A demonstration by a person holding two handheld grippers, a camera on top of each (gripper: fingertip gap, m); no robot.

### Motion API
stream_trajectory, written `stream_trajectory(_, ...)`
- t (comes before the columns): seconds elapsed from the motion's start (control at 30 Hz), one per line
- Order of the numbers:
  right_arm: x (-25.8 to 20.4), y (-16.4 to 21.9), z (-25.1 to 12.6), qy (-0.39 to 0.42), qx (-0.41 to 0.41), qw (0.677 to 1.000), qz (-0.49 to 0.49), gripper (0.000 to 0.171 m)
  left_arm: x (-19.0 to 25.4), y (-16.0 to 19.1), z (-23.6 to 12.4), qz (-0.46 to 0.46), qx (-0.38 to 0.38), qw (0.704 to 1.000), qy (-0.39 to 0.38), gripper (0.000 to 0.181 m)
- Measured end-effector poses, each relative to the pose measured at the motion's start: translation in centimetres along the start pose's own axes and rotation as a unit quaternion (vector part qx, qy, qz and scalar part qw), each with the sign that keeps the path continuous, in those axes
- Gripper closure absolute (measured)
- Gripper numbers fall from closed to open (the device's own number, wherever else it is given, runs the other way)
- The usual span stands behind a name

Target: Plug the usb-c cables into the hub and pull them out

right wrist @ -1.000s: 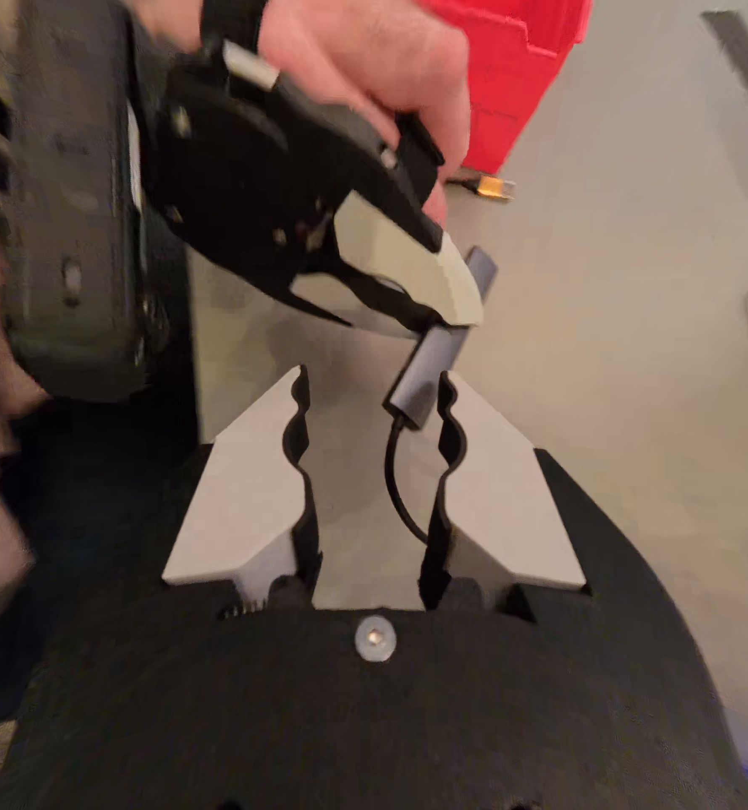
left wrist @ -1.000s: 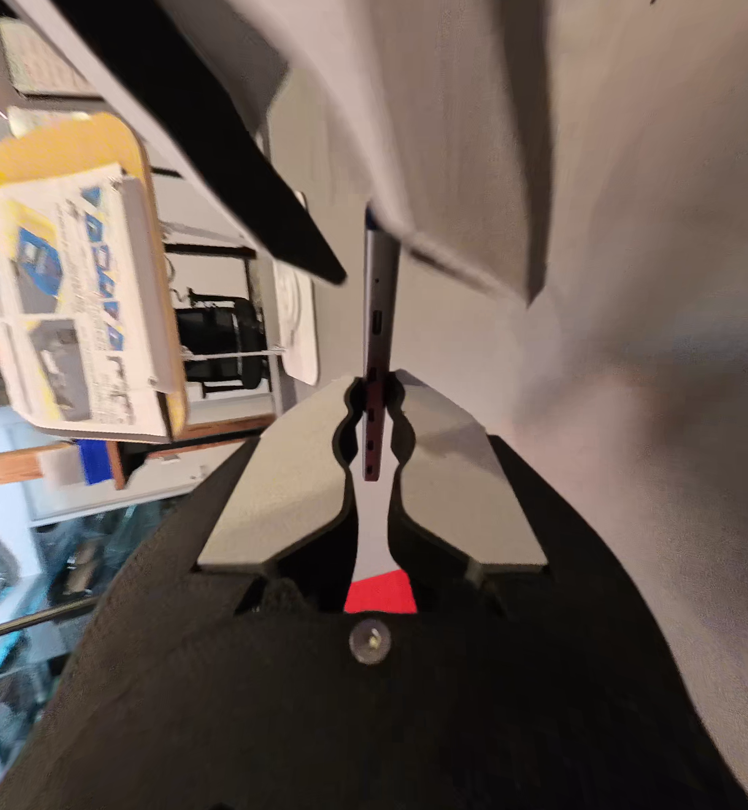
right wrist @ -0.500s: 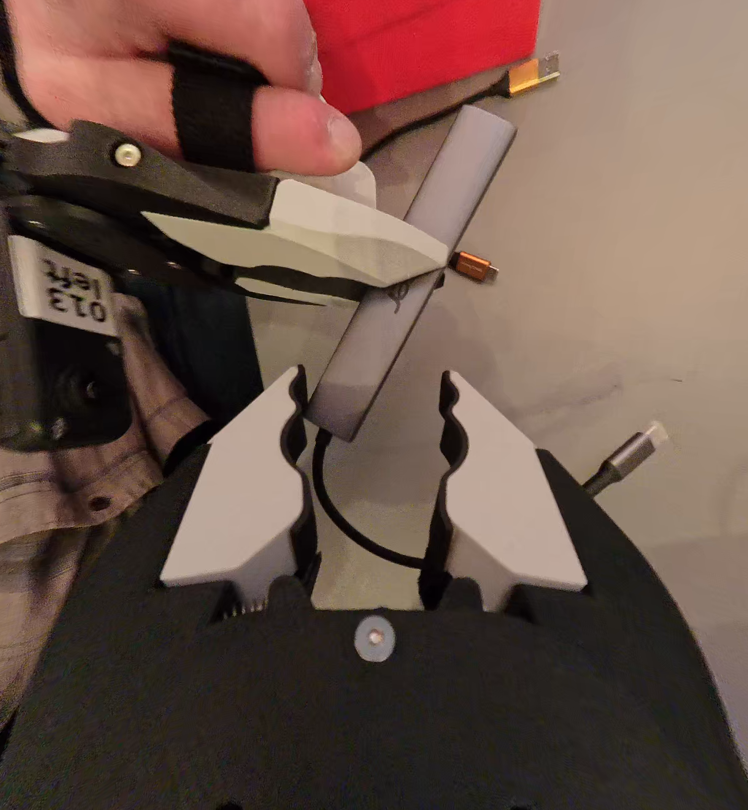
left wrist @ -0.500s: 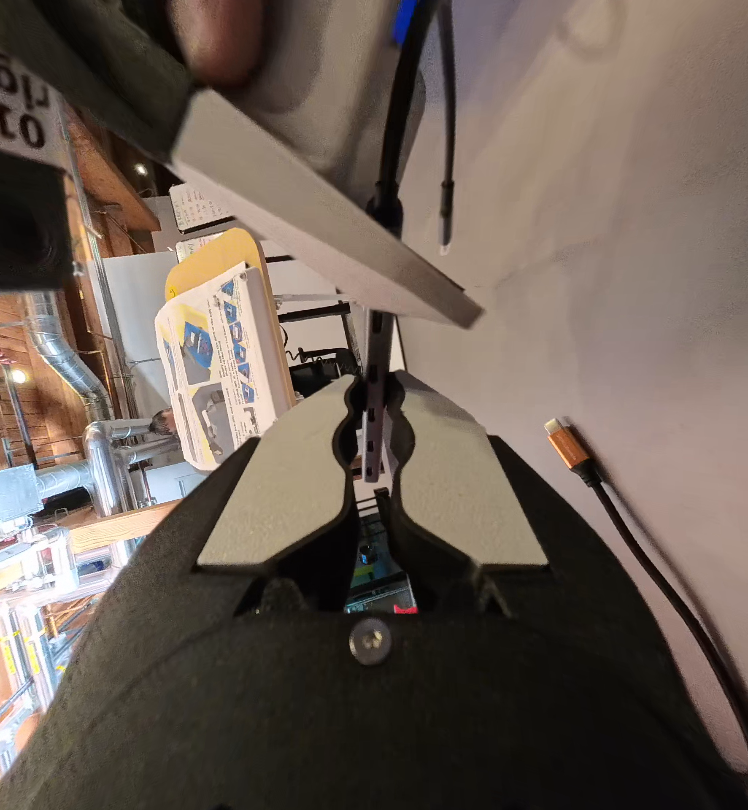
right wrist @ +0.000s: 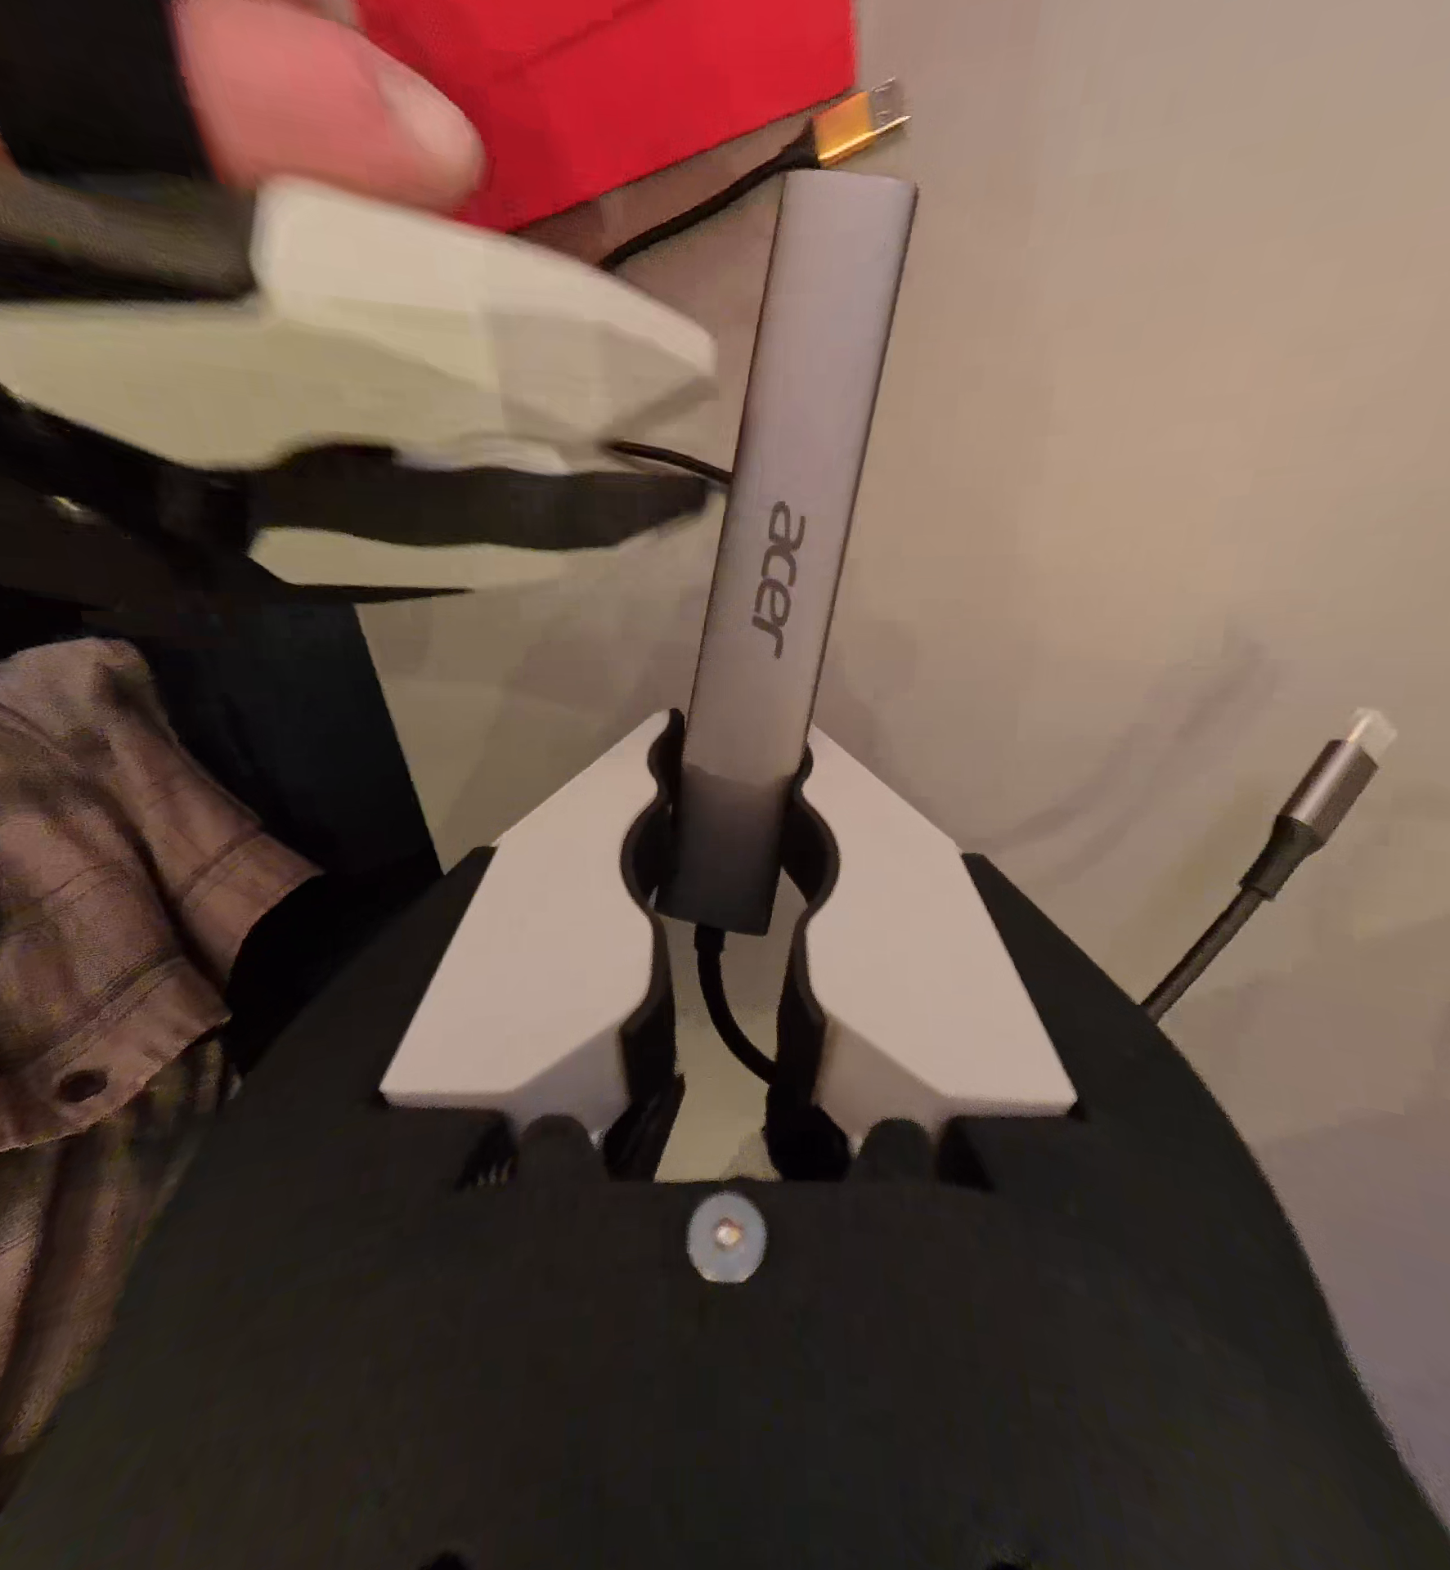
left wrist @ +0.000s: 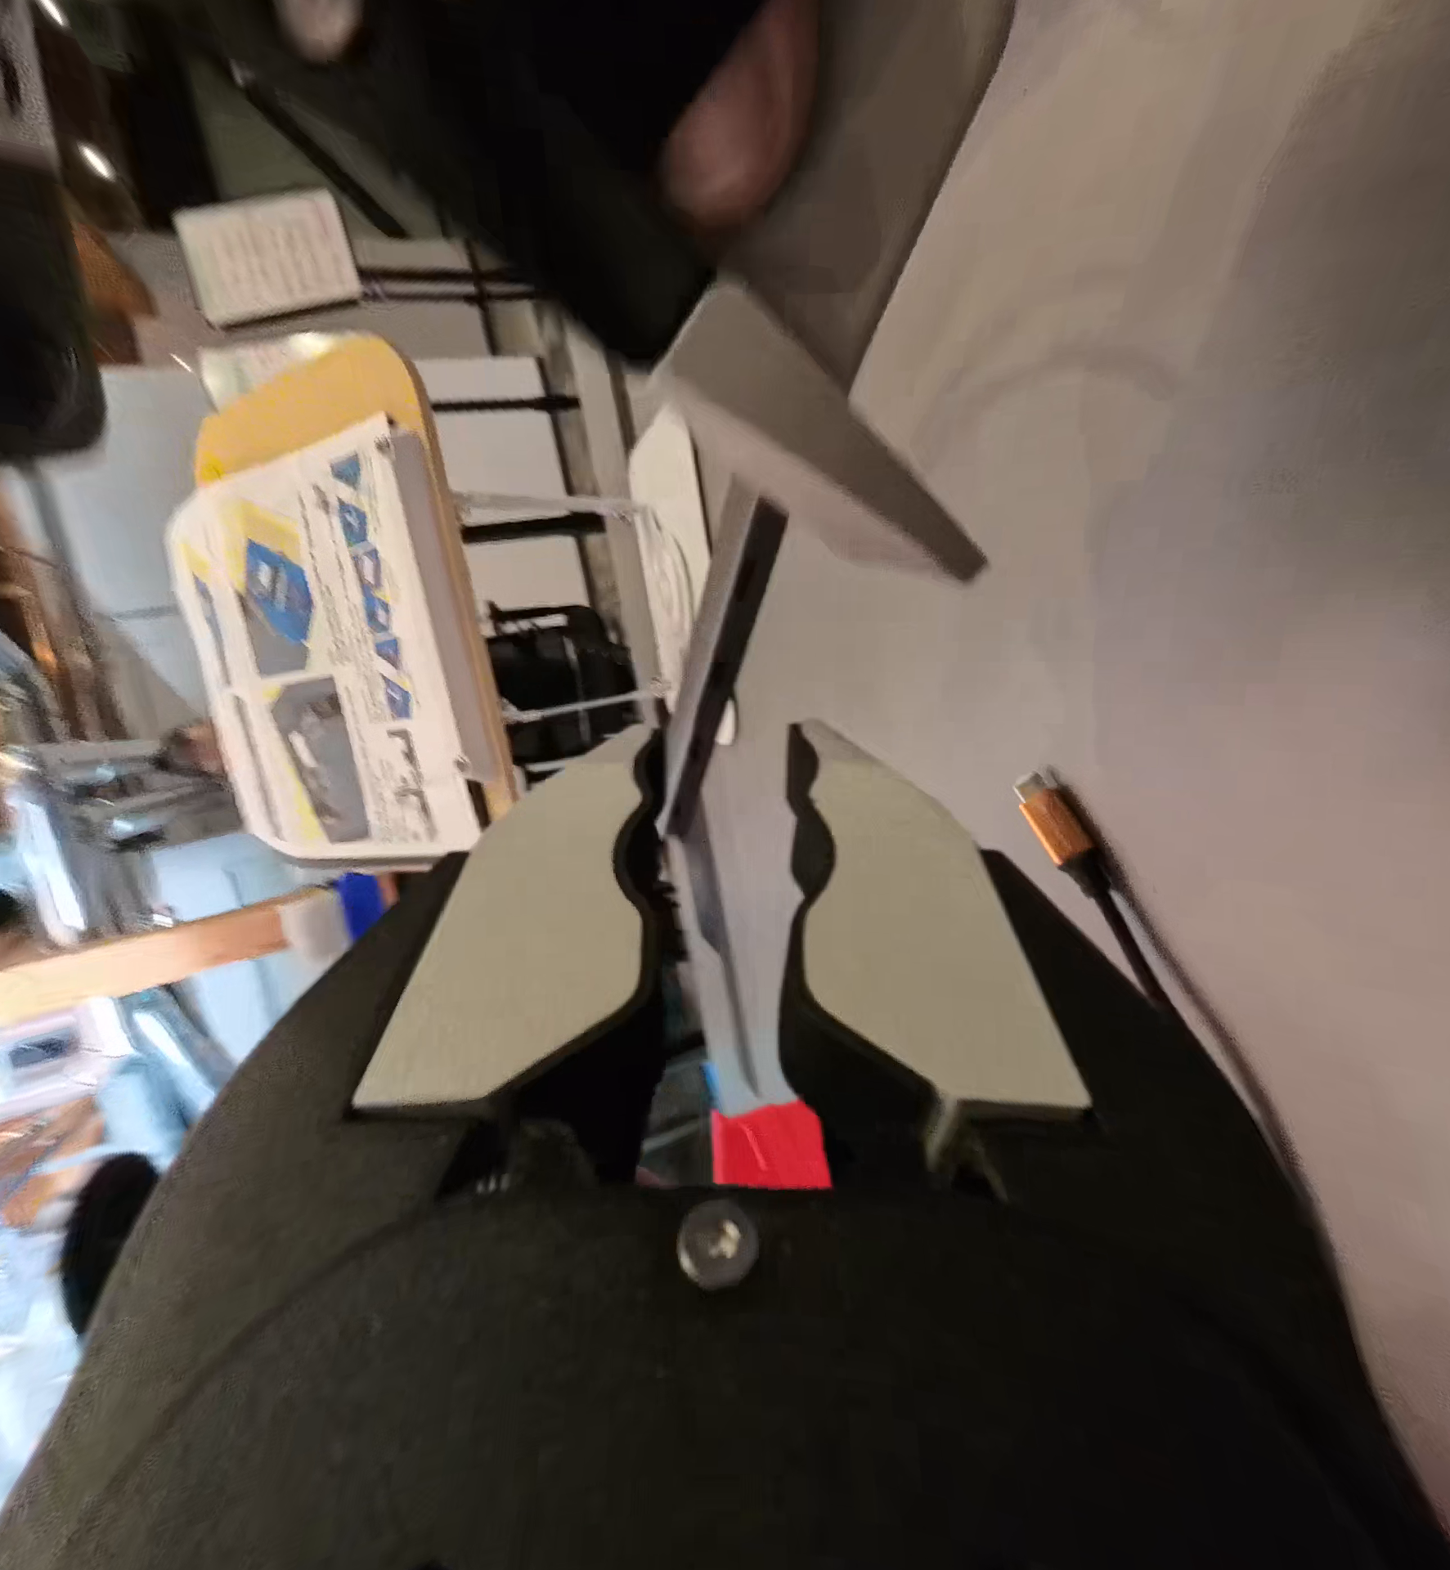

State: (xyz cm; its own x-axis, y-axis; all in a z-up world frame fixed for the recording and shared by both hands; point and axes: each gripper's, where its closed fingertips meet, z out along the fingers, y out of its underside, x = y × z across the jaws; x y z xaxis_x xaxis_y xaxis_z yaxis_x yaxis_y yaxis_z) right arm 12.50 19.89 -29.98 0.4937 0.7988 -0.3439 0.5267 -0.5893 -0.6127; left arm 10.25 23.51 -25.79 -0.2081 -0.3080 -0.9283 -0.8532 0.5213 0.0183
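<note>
Hub [right wrist: 798, 476], a slim grey metal bar with a logo on its face, stands nearly upright with its lower end clamped between the two pale fingers of the right gripper [right wrist: 736, 765]. The jaws there are closed snugly on the hub's base, and a thin black cord [right wrist: 725, 1011] leaves the hub's bottom and curls down between the fingers.

The left gripper [right wrist: 670, 425] sits just to the left of the hub in the right wrist view, blurred, with a hand [right wrist: 262, 76] on top of it. Its jaws are parted. In the left wrist view the same gripper [left wrist: 725, 756] shows a clear gap between its fingers; the hub [left wrist: 717, 671] appears edge-on, leaning close against the left finger and apart from the right one. Whether it actually touches that finger cannot be told.

Three loose cable plugs can be counted on the grey table [right wrist: 1171, 425]. One with a copper-coloured shell [left wrist: 1054, 828] lies to the right of the left gripper. One gold-coloured plug [right wrist: 853, 127] lies beyond the hub's top, beside a red box [right wrist: 662, 85]. One grey braided cable [right wrist: 1307, 816] lies to the right of the right gripper, plug pointing away.

A grey-brown sleeve [right wrist: 67, 892] fills the lower left of the right wrist view. Behind the table's edge in the left wrist view stands a yellow and white printed carton [left wrist: 322, 646] amid blurred workshop clutter.
</note>
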Motion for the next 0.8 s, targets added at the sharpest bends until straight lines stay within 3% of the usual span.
stream_trajectory(0.13,1.3,0.9,-0.6,0.011,0.008,1.0,0.013,0.153,0.4,2.5,-1.4,-0.126,-0.011,0.991,0.053,0.14)
stream_trajectory(0.27,1.7,2.3,0.0,0.022,-0.007,1.0,0.007,0.153,4.1,3.8,-2.4,-0.264,-0.02,0.952,0.156,0.139)
stream_trajectory(0.43,1.3,3.6,1.0,0.019,-0.014,1.0,0.01,0.153,9.1,4.7,-1.6,-0.34,-0.042,0.908,0.242,0.141)
stream_trajectory(0.63,0.9,4.3,1.7,0.013,-0.008,1.0,0.017,0.154,9.8,5.5,0.8,-0.396,-0.038,0.888,0.231,0.156)
stream_trajectory(0.8,0.9,4.4,2.2,0.008,-0.004,1.0,0.021,0.154,10.7,5.3,1.4,-0.389,-0.026,0.892,0.229,0.174)
